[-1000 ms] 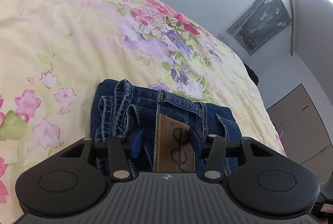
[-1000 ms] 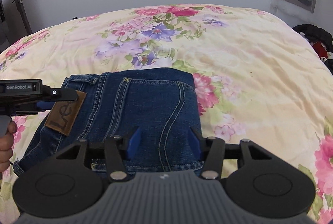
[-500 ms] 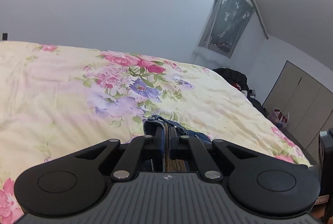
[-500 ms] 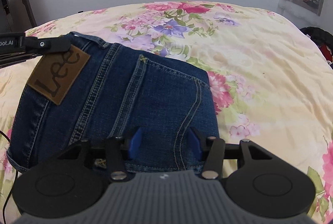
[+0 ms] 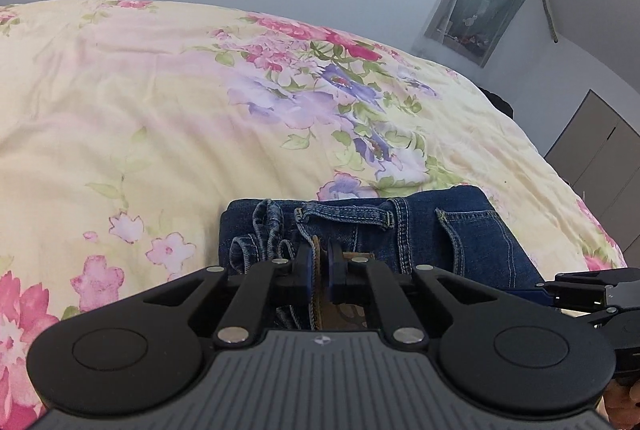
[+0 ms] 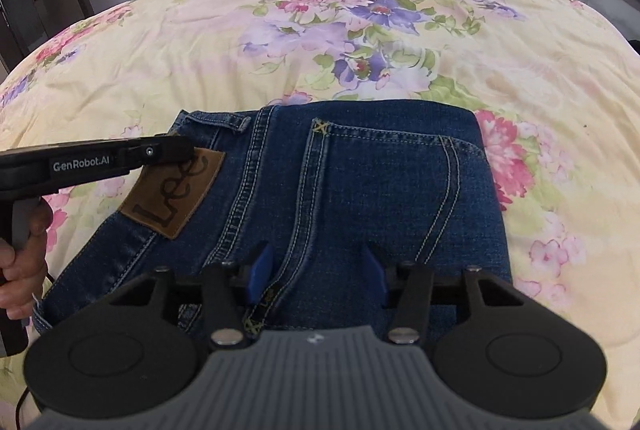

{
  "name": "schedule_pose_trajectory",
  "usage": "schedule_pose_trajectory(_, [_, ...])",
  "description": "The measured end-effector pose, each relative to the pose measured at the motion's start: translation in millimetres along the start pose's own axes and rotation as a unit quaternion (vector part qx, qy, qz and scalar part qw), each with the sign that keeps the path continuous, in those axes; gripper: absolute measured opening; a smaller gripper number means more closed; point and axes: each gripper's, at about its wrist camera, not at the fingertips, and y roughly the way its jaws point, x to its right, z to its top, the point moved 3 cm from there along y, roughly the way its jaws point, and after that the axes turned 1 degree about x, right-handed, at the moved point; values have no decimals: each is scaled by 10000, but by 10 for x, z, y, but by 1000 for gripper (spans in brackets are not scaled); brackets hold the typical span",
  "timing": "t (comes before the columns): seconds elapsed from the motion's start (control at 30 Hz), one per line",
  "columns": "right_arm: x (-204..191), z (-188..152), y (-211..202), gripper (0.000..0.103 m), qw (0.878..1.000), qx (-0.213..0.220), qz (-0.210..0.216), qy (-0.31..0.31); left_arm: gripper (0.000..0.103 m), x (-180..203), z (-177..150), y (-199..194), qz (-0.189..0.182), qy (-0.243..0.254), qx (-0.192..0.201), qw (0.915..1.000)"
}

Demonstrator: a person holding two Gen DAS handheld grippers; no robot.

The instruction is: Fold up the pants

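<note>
Floral bedspread (image 6: 540,78), one, pale yellow, bearing one pair of folded blue jeans (image 6: 360,182) near its close edge. Two grippers: left gripper (image 5: 319,262), jaws opening slightly yet pinching the waistband at the brown leather patch (image 6: 174,190); right gripper (image 6: 316,270), jaws opening, wide apart over the denim, gripping nothing.

A yellow floral bedspread (image 5: 168,118) covers the bed. A curtained window (image 5: 482,16) is set in the wall, with grey cabinet doors (image 5: 600,154) nearby.

Folded pants (image 6: 360,190) lie on the bedspread (image 6: 560,90), near its front edge.
</note>
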Motion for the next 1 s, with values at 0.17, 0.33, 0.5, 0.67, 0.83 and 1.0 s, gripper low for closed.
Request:
schedule_pose_trajectory(0.17, [14, 13, -88, 48, 10000, 63, 66, 1, 13, 82, 46, -81, 94, 146, -34, 9998])
schedule_pose_trajectory(0.33, [189, 47, -461, 44, 9986, 530, 8, 38, 15, -29, 134, -329, 365, 165, 7, 9992])
schedule_pose_trajectory(0.5, [657, 109, -742, 28, 9955, 821, -448, 179, 15, -34, 318, -553, 359, 127, 175, 9991])
schedule_pose_trajectory(0.67, [1101, 234, -641, 12, 9929, 820, -440, 735, 15, 315, 353, -422, 183, 475, 134, 9986])
schedule_pose_trajectory(0.83, [1096, 448, -258, 5, 9936, 799, -178, 774, 12, 411, 220, -58, 458, 669, -90, 9967])
schedule_pose_trajectory(1.0, [1093, 599, 252, 2, 9955, 577, -71, 749, 6, 259, 138, 99, 762, 822, -191, 9935])
